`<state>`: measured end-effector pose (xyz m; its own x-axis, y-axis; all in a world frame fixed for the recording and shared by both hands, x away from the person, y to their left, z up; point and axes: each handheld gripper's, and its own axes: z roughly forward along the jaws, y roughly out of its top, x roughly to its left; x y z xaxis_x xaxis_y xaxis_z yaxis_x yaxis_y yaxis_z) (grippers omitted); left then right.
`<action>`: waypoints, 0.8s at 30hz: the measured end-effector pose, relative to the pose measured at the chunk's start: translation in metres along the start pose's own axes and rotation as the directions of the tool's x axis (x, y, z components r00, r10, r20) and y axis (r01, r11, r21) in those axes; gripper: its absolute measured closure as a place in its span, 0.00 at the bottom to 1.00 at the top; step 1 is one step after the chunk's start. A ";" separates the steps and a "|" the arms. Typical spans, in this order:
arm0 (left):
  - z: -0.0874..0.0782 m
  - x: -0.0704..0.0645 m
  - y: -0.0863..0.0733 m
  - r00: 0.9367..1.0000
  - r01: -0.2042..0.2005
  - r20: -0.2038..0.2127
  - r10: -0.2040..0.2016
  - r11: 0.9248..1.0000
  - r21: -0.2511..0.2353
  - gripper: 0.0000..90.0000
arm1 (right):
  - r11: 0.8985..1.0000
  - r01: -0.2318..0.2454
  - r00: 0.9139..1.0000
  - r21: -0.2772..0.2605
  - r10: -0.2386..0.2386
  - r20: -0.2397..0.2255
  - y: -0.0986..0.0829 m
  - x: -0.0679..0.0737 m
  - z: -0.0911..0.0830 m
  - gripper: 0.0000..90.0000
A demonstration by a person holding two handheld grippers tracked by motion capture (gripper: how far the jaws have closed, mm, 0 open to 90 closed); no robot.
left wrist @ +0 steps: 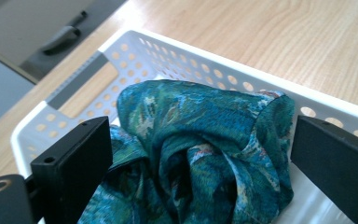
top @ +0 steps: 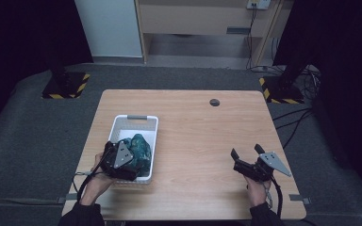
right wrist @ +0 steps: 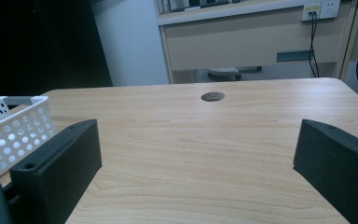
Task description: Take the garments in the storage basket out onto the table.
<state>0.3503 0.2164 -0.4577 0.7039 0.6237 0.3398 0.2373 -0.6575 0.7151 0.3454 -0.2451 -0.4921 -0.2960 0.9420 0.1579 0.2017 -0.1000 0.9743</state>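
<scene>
While your left gripper (left wrist: 200, 154) hangs over the white basket (top: 120, 124), the crumpled teal cloth (left wrist: 200, 140) lies inside that basket, bunched toward its near end. Your jaws stand spread to either side of the cloth, released, with nothing pinched between them; whether they touch the fabric cannot be told. The basket has perforated walls and a grey handle strip on its far rim, and it sits on the left part of the wooden table (top: 198, 136). Well to the right of the basket, your right gripper (top: 247, 157) sits low over bare wood near the front edge, its jaws wide apart and empty. Beyond the basket, toward the far edge of the table, a small dark round cap (top: 214, 102) is set into the tabletop. The table is light wood grain with rounded corners and stands on grey carpet. Behind it are two black stands whose bases carry yellow and black hazard stripes (top: 66, 85), a pale wooden cabinet (top: 202, 19), a white panel, and a wall socket (right wrist: 320, 9) with cables hanging down. No readable writing appears anywhere.
</scene>
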 end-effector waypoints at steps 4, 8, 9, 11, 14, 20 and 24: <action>0.005 0.001 0.002 1.000 -0.023 0.022 0.022 0.999 0.033 0.05 | 1.000 0.000 1.000 0.000 0.000 0.000 0.000 0.000 0.000 0.01; 0.009 0.003 0.003 0.999 -0.044 0.022 0.042 0.997 0.064 0.05 | 1.000 -0.001 1.000 0.000 0.001 0.002 0.000 -0.001 0.000 0.01; 0.010 0.003 0.003 0.999 -0.049 0.019 0.048 0.996 0.070 0.05 | 1.000 -0.002 1.000 -0.001 0.002 0.002 0.000 -0.001 0.000 0.01; 0.013 0.004 0.004 0.998 -0.056 0.021 0.054 0.996 0.075 0.06 | 1.000 0.001 1.000 0.002 -0.001 0.001 0.000 0.000 0.000 0.01; 0.018 0.003 0.004 0.997 -0.072 0.029 0.070 0.993 0.096 0.06 | 1.000 0.000 1.000 0.000 0.000 0.001 0.000 0.000 0.000 0.01; 0.027 0.001 0.005 0.994 -0.098 0.059 0.091 0.986 0.131 0.07 | 1.000 -0.002 1.000 -0.001 0.002 0.003 0.001 -0.001 0.000 0.01; 0.033 0.000 0.009 0.992 -0.110 0.070 0.100 0.983 0.150 0.08 | 1.000 -0.001 1.000 0.001 0.001 0.002 0.000 -0.001 0.000 0.01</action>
<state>0.3750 0.1961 -0.4713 0.7693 0.5234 0.3664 0.2561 -0.7781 0.5736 0.3458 -0.2456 -0.4920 -0.2943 0.9425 0.1585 0.2026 -0.1005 0.9741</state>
